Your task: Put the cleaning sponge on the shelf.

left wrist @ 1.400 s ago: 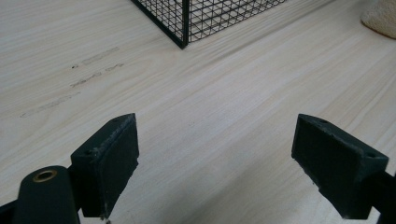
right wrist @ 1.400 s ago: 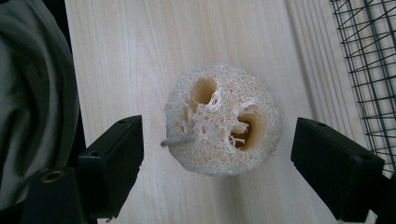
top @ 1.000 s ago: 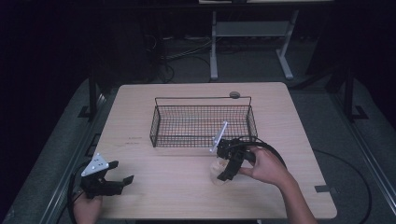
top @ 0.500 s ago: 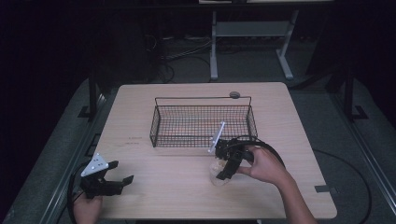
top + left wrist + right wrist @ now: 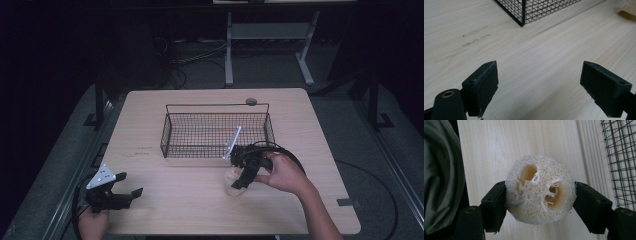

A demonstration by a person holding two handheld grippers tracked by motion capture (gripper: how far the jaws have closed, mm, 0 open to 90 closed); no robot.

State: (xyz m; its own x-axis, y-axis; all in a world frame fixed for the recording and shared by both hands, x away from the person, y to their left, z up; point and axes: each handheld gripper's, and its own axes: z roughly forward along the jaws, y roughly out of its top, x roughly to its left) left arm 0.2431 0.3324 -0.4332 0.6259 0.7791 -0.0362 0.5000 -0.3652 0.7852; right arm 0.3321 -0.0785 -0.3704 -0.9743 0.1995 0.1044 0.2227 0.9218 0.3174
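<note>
A pale, round loofah sponge (image 5: 540, 190) with two large holes sits between the jaws of my right gripper (image 5: 540, 197), which press on both of its sides. In the high view the loofah sponge (image 5: 232, 184) is low over the wooden table (image 5: 175, 210), just in front of the black wire basket (image 5: 215, 105), with my right gripper (image 5: 240, 183) shut on it. My left gripper (image 5: 131, 185) rests at the table's front left corner. Its jaws stand wide apart over bare wood (image 5: 539, 82) with nothing between them.
The wire basket (image 5: 524, 12) stands mid-table, and its mesh wall (image 5: 621, 157) is close beside the loofah. A small grey round object (image 5: 251, 101) lies at the back edge. Dark cloth (image 5: 441, 170) hangs past the table's near edge.
</note>
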